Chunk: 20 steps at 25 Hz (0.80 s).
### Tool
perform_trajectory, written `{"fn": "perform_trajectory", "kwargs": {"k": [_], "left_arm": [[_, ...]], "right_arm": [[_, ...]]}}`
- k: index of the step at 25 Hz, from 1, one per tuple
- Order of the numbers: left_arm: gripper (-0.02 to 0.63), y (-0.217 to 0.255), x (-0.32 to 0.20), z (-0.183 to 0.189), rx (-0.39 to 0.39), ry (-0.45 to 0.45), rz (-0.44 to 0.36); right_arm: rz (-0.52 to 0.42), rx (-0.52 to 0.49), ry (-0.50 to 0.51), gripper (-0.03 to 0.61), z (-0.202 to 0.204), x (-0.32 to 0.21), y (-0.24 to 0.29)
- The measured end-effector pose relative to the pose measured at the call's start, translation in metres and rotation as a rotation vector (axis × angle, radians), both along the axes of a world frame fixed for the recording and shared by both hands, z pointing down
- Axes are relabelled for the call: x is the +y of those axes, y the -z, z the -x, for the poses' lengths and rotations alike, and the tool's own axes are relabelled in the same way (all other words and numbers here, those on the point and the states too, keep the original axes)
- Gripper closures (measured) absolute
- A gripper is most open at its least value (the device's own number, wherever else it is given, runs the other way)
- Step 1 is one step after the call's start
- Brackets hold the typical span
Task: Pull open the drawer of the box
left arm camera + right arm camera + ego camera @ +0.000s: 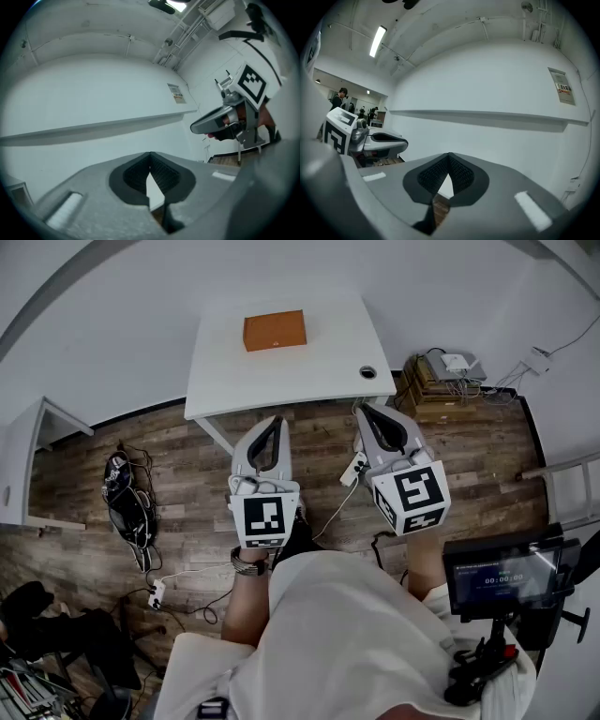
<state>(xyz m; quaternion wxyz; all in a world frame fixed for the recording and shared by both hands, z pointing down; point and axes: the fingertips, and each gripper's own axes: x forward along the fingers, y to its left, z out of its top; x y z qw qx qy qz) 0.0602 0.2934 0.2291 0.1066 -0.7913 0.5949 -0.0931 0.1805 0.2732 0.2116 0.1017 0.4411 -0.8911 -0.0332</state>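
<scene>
The box [275,331] is orange-brown and flat, and it lies near the far middle of the white table [234,381] in the head view. I cannot make out its drawer from here. My left gripper [272,421] and right gripper [362,410] are held side by side over the wooden floor, just short of the table's near edge and well short of the box. Both have their jaws closed tip to tip with nothing between them. The left gripper [150,155] faces a white wall, and so does the right gripper [449,156]. Neither gripper view shows the box.
A round cable hole [367,372] sits at the table's right corner. Cardboard boxes with cables [433,390] stand right of the table, tangled cables [129,507] lie on the floor at left, and a screen on a stand [502,577] is at lower right. A white cabinet [28,465] stands far left.
</scene>
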Motion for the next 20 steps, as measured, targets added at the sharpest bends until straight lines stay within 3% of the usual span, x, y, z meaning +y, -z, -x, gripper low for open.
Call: {"fn": "perform_trajectory", "kwargs": {"k": [15, 20], "left_arm": [[0.609, -0.014, -0.038, 0.010, 0.009, -0.002, 0.048], [0.609, -0.022, -0.063, 0.013, -0.041, -0.008, 0.056]], "right_arm": [[0.020, -0.026, 0.014, 0.578, 0.014, -0.035, -0.004], [0.040, -0.010, 0.016, 0.578, 0.024, -0.059, -0.011]]}}
